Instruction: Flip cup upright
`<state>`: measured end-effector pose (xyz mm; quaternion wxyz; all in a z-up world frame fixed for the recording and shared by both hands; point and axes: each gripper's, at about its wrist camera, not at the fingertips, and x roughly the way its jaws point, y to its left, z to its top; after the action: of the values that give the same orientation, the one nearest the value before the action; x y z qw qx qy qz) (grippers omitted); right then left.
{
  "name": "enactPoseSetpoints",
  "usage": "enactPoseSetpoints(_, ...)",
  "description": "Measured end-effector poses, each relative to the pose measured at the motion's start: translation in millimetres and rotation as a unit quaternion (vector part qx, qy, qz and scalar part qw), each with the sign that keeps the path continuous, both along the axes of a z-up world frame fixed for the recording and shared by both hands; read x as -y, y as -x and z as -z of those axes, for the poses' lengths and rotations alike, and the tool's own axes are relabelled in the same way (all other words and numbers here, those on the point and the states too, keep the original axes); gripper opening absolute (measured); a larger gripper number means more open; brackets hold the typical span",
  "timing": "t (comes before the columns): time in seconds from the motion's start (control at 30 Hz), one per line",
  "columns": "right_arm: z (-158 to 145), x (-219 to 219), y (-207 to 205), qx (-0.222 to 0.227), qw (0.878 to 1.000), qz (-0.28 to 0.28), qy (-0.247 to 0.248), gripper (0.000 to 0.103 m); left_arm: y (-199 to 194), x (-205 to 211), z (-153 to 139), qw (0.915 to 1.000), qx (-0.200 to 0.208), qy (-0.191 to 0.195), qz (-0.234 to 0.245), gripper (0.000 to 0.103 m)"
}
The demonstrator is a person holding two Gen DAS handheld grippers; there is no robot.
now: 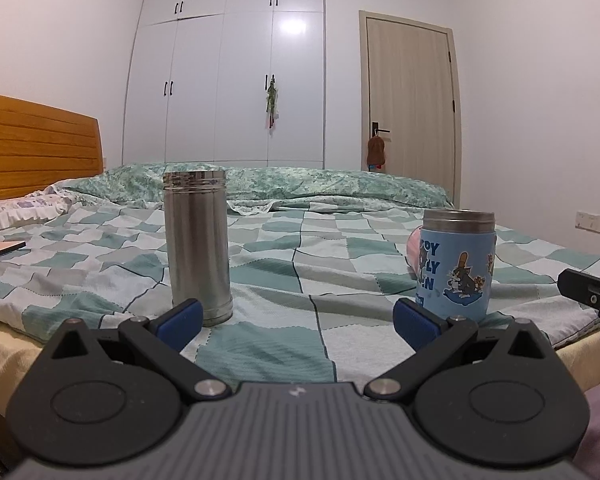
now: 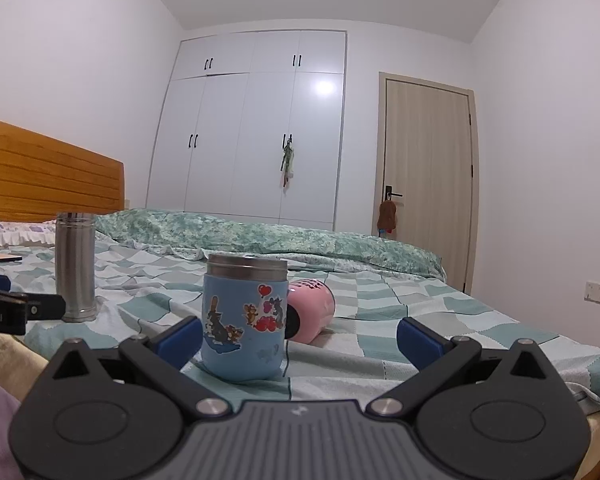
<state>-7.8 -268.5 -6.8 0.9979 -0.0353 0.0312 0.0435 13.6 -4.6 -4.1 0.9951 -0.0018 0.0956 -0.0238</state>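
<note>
- Left claw (image 1: 298, 322): black linkage with blue pads, spread wide, holding nothing; low at the near edge of the bed.
- Right claw (image 2: 300, 340): same build, also spread wide and empty; its left pad (image 2: 182, 338) sits just in front of the blue cup, contact not clear.
- Blue cup (image 2: 244, 320): short, cartoon stickers on a blue sleeve, steel rim on top; stands upright on the quilt, left of centre between the right claw's pads. In the left view it stands at the right, behind that claw's right pad (image 1: 414, 322).
- Pink cup (image 2: 312, 314): lies on its side just behind and right of the blue cup, dark end toward the camera; mostly hidden in the left view.
- Steel flask (image 1: 198, 248): tall plain cylinder, upright on the quilt, just behind the left claw's left pad; well apart from the two cups.
- Bed (image 1: 300, 240): green and white check quilt, rumpled green floral cover at the far side, wooden headboard (image 1: 36, 148) at left.
- Wardrobe (image 1: 228, 68): white, black handles, on the far wall.
- Door (image 1: 410, 104): pale wood, shut, right of the wardrobe; a brown item hangs from its handle.
</note>
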Motion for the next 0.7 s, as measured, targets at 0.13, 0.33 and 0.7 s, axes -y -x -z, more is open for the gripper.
enactPoseSetpoints(0.13, 0.0, -0.3, 0.1, 0.000, 1.000, 0.000, 0.000, 0.103, -0.2, 0.8, -0.1, 1.0000, 0.002, 0.001, 0.000, 0.103)
enactPoseSetpoints(0.33, 0.0, -0.4, 0.1, 0.000, 1.000, 0.000, 0.000, 0.103, 0.1, 0.8, 0.0, 1.0000, 0.002, 0.000, 0.000, 0.103)
enactPoseSetpoints(0.7, 0.1, -0.5, -0.4, 0.001, 1.000, 0.000, 0.001, 0.103, 0.9, -0.3, -0.3, 1.0000, 0.004, 0.003, 0.002, 0.103)
